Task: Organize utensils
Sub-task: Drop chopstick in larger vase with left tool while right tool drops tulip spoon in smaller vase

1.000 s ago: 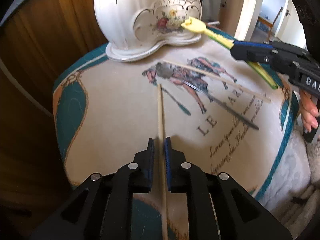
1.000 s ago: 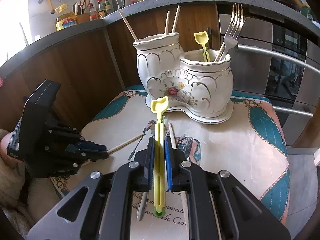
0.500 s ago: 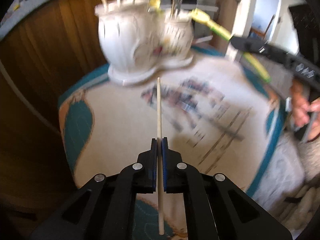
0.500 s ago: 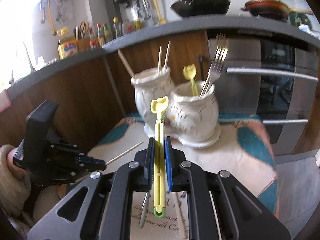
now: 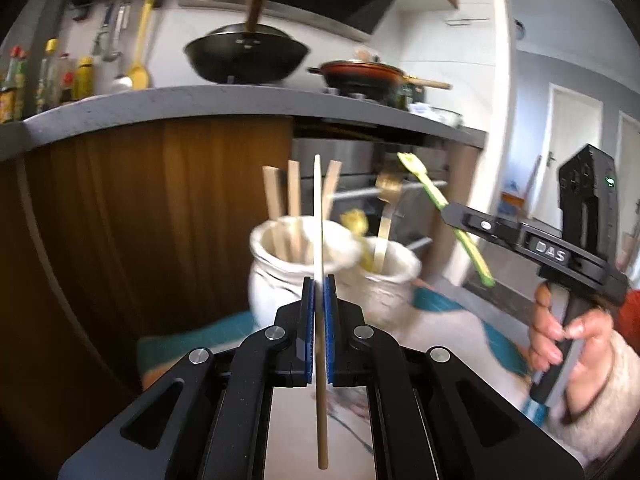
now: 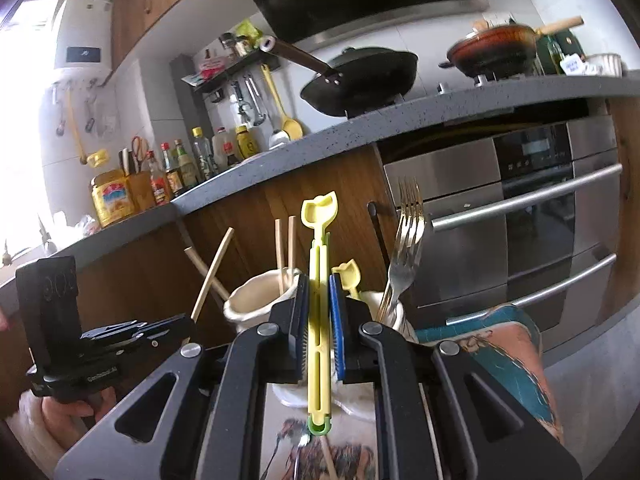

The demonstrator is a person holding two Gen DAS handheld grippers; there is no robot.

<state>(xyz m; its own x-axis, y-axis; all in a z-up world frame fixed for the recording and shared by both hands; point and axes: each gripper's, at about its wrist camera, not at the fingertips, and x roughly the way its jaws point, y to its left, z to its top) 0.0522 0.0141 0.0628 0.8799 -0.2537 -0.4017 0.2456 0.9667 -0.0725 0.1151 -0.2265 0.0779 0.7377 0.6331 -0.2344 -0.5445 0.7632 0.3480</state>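
My left gripper (image 5: 318, 292) is shut on a wooden chopstick (image 5: 319, 216) and holds it upright in the air, in front of the white double ceramic holder (image 5: 280, 280). The holder's left pot has several chopsticks (image 5: 294, 200); its right pot has a fork (image 5: 386, 208) and a yellow utensil. My right gripper (image 6: 319, 292) is shut on a yellow-green plastic utensil (image 6: 319, 240), raised before the holder (image 6: 256, 300). It also shows at right in the left wrist view (image 5: 452, 218).
The holder stands on a patterned teal-edged table (image 6: 500, 344). A metal utensil and chopsticks (image 6: 298, 452) lie on it below my right gripper. A wooden counter front (image 5: 160, 200), the oven (image 6: 540, 216) and pans on the worktop (image 5: 248, 56) stand behind.
Both grippers have lifted off the table and tilted up. The chopstick and the yellow utensil now stand upright near the holder's rim level. The left view is blurred.
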